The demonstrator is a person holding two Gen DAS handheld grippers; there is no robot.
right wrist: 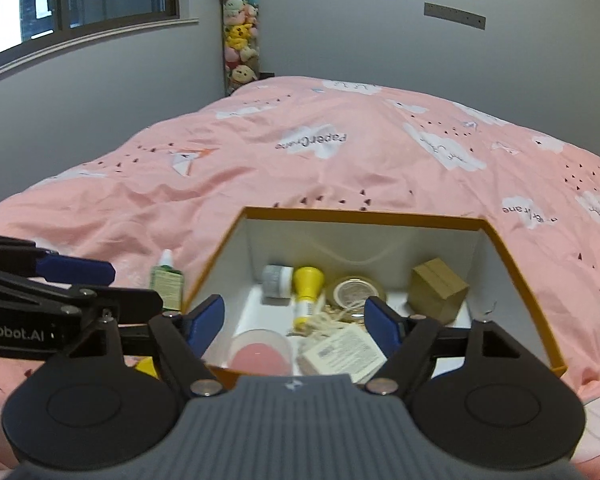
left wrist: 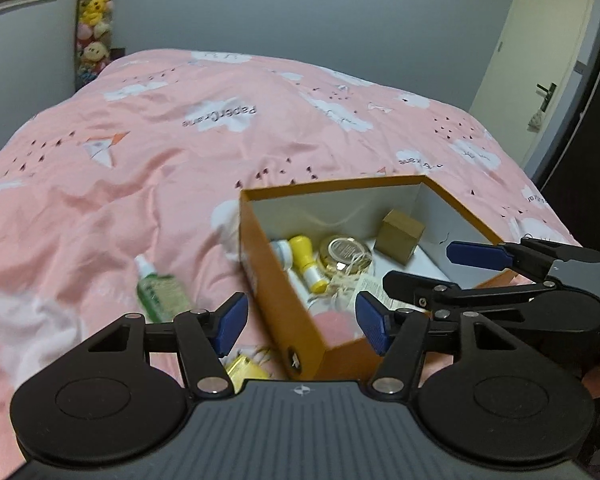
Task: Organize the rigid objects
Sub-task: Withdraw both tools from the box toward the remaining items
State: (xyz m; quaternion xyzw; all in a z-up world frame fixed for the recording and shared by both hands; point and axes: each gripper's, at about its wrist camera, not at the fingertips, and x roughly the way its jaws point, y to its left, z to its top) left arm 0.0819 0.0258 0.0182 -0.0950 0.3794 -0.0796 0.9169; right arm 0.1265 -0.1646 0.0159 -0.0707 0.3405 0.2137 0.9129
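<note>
Green spray bottle point(left wrist: 160, 296) lying on the bed point(left wrist: 180, 160), just beside the orange box's point(left wrist: 284, 312) left wall, near the bed's front edge. Likely light, stiff plastic, smooth and rather slippery; best pinched across the flat labelled body, not the cap. Left gripper point(left wrist: 302, 322) wide, empty. Right gripper point(right wrist: 296, 320) wide, empty, above the box.

Left gripper point(left wrist: 302, 326): we hold it low and level, its blue pads point(left wrist: 232, 322) spread wide with nothing between them.
Right gripper point(right wrist: 296, 322): we hold it just beside the left one, jaws equally wide apart, pads point(right wrist: 378, 326) bare.
Relation: we see each tool in the other's camera, the right gripper's fingers point(left wrist: 476, 256) reaching forward on the left gripper's right side, close but not touching.
</note>
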